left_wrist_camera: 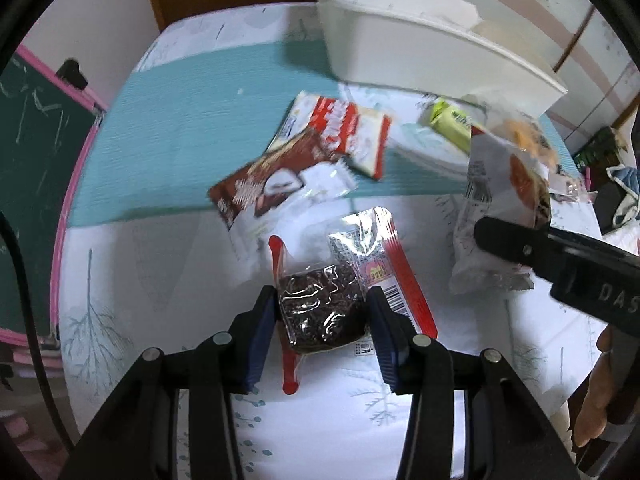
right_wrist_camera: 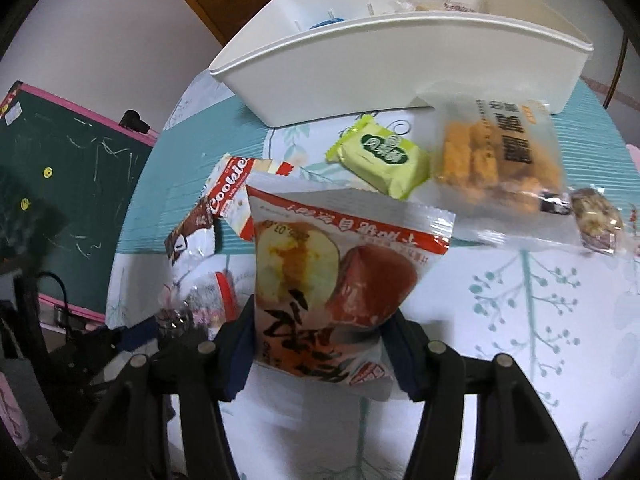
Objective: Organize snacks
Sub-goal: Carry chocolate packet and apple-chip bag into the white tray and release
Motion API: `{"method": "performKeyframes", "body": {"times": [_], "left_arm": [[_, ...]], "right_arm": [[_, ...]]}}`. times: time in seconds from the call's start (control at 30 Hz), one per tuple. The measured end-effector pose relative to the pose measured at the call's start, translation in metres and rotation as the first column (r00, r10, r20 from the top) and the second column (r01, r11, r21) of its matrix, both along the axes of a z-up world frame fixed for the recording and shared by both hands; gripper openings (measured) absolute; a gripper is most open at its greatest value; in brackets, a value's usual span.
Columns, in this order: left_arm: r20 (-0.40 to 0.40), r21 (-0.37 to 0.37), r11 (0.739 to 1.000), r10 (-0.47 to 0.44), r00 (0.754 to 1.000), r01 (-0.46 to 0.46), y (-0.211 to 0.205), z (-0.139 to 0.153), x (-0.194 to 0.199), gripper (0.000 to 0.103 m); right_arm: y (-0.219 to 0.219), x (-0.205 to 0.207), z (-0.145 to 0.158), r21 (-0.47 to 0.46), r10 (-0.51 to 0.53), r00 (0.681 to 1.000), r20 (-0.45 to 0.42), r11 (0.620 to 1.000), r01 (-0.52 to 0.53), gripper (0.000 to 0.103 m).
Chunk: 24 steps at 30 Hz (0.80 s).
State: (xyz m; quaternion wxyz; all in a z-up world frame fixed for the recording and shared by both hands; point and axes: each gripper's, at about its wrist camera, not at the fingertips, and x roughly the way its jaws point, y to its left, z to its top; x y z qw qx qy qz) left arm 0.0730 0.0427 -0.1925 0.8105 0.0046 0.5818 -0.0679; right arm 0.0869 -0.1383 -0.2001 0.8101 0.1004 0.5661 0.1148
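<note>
Left wrist view: left gripper (left_wrist_camera: 322, 312), jaws partly closed, pads pressing both sides of a clear-wrapped dark cake (left_wrist_camera: 320, 308), above the table (left_wrist_camera: 140, 280). White bin (left_wrist_camera: 400, 48) stands at the far edge; cookie pack (left_wrist_camera: 340, 128) and brown pack (left_wrist_camera: 260, 192) lie before it.

Right wrist view: right gripper (right_wrist_camera: 320, 340), jaws about half closed, clamps a red-and-white bun pack (right_wrist_camera: 340, 272). Green pack (right_wrist_camera: 380, 160) and orange snack bag (right_wrist_camera: 500, 156) lie just before the bin (right_wrist_camera: 360, 72).

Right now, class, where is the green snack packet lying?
In the right wrist view the green snack packet lies on the table just in front of the white bin, between the red Cookie packet and the clear bag of orange snacks.
</note>
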Motion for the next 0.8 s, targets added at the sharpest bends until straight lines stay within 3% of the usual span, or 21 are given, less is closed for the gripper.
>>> {"method": "performKeyframes", "body": {"times": [0.13, 0.33, 0.6, 0.8], "left_arm": [[0.077, 0.023, 0.999, -0.035, 0.996, 0.033, -0.015, 0.027, 0.002, 0.044], [0.145, -0.031, 0.999, -0.037, 0.989, 0.042, -0.028, 0.079, 0.036, 0.044], [0.357, -0.028, 0.997, -0.061, 0.932, 0.076, -0.07, 0.176, 0.1, 0.044], [0.465, -0.021, 0.998, -0.042, 0.885, 0.058, -0.1, 0.221, 0.149, 0.044]], "right_arm": [[-0.018, -0.005, 0.021, 0.019, -0.022, 0.998, 0.062, 1.0, 0.021, 0.057], [-0.042, 0.002, 0.07, 0.039, -0.079, 0.976, 0.204, 0.997, 0.072, 0.057], [-0.077, 0.035, 0.14, 0.045, -0.151, 0.908, 0.39, 0.988, 0.146, 0.057], [-0.094, 0.078, 0.187, 0.018, -0.201, 0.837, 0.51, 0.975, 0.223, 0.057]]}}
